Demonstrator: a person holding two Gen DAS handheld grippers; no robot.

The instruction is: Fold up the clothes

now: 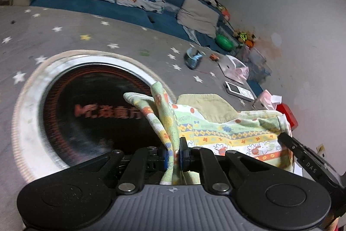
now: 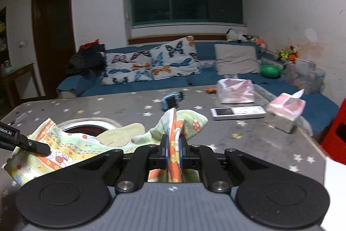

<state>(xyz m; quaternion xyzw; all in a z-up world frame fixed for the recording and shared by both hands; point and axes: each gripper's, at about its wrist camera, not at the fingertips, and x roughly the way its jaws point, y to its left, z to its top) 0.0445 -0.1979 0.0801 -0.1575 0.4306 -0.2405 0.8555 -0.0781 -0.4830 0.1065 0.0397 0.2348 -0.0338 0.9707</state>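
Over the star-print table (image 2: pixel 248 135) and its round inset burner (image 1: pixel 93 109), the patterned baby garment (image 1: pixel 229 131) hangs stretched between both grippers. Left gripper (image 1: pixel 174 155) and right gripper (image 2: pixel 174 152) each pinch a bunched edge tight. I'd keep the tension even and lay it flat before creasing.

One patterned garment (image 2: pixel 71 144), two butterfly pillows (image 2: pixel 151 62), one grey cushion (image 2: pixel 236 58), one phone (image 2: pixel 237 112)

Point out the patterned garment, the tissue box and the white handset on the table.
Patterned garment (image 2: pixel 71 151): right wrist view, its striped printed panel.
Tissue box (image 2: pixel 285 110): right wrist view, its pink top.
White handset (image 2: pixel 237 112): right wrist view, middle of its face.
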